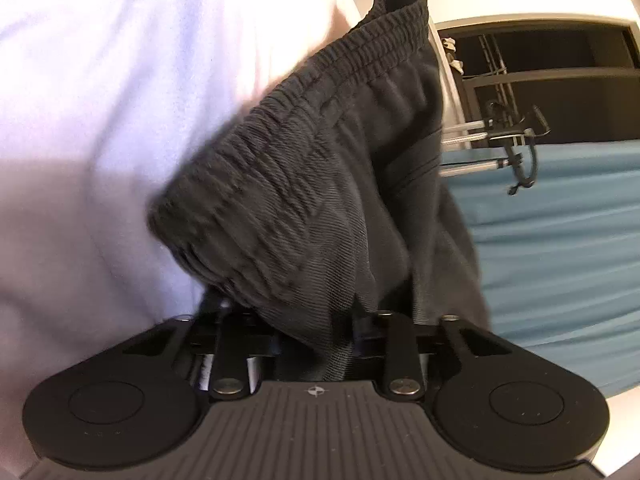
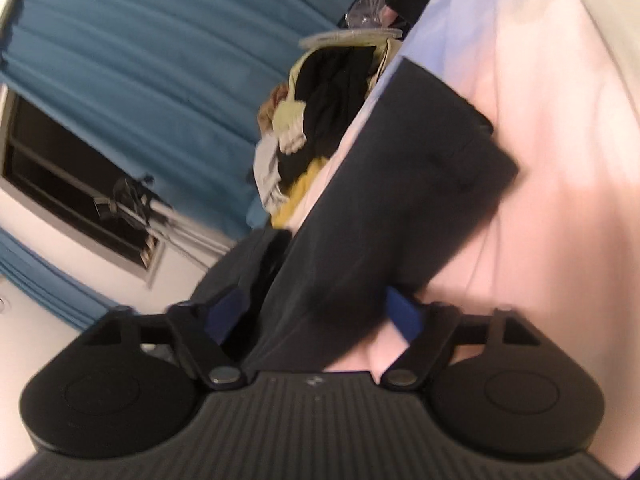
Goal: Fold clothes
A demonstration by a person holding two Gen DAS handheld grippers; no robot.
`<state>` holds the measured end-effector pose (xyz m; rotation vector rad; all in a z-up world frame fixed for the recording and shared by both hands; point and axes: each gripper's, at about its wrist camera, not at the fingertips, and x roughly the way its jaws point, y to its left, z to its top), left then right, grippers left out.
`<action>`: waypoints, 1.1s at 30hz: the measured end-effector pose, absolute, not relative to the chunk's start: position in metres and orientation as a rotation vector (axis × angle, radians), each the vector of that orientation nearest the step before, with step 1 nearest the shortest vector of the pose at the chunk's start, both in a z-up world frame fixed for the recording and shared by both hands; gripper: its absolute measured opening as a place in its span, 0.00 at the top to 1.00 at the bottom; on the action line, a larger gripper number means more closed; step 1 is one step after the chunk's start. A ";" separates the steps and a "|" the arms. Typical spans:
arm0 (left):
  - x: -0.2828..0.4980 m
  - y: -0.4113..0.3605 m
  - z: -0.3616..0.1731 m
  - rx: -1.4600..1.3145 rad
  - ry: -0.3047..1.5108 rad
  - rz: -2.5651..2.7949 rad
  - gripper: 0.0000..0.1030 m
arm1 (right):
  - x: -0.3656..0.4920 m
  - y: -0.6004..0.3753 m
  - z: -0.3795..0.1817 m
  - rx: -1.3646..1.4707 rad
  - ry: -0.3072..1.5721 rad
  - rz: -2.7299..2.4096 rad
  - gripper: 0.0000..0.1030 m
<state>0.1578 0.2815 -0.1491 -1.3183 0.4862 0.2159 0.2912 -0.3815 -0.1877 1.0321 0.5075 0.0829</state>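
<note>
Dark grey shorts [image 1: 304, 184] with a ribbed elastic waistband hang bunched in front of the left wrist camera. My left gripper [image 1: 312, 320] is shut on the shorts; its fingertips are hidden under the cloth. In the right wrist view a flat leg of the same dark garment [image 2: 404, 184] stretches up and to the right over the white bed sheet [image 2: 560, 160]. My right gripper [image 2: 316, 312] stands open, its blue pads [image 2: 406, 312] spread wide. The dark cloth lies between the pads and over the left one.
White bed sheet [image 1: 100, 140] fills the left of the left wrist view. A pile of mixed clothes [image 2: 316, 120] lies at the bed's far edge. Blue curtains [image 2: 140, 60] and a dark window [image 1: 560, 76] stand behind, with a metal stand [image 1: 516, 148].
</note>
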 end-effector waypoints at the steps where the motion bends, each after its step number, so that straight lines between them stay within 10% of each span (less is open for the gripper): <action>1: 0.159 0.280 -0.148 -1.303 0.482 0.225 0.81 | 0.295 -0.385 -0.193 1.044 0.493 0.069 0.76; 3: 0.156 0.277 -0.140 -1.269 0.450 0.230 0.89 | 0.294 -0.394 -0.193 1.039 0.491 0.029 0.98; 14: 0.127 0.289 -0.090 -1.224 0.246 0.190 0.94 | 0.233 -0.409 -0.112 1.002 0.266 0.036 0.99; 20: 0.125 0.288 -0.093 -1.240 0.317 0.204 0.93 | 0.221 -0.392 -0.127 1.087 0.443 0.113 0.78; 22: 0.127 0.287 -0.092 -1.227 0.329 0.209 0.93 | 0.226 -0.384 -0.130 1.097 0.493 0.121 0.31; 33: 0.142 0.285 -0.107 -1.228 0.321 0.264 0.92 | 0.292 -0.374 -0.168 1.074 0.539 0.065 0.28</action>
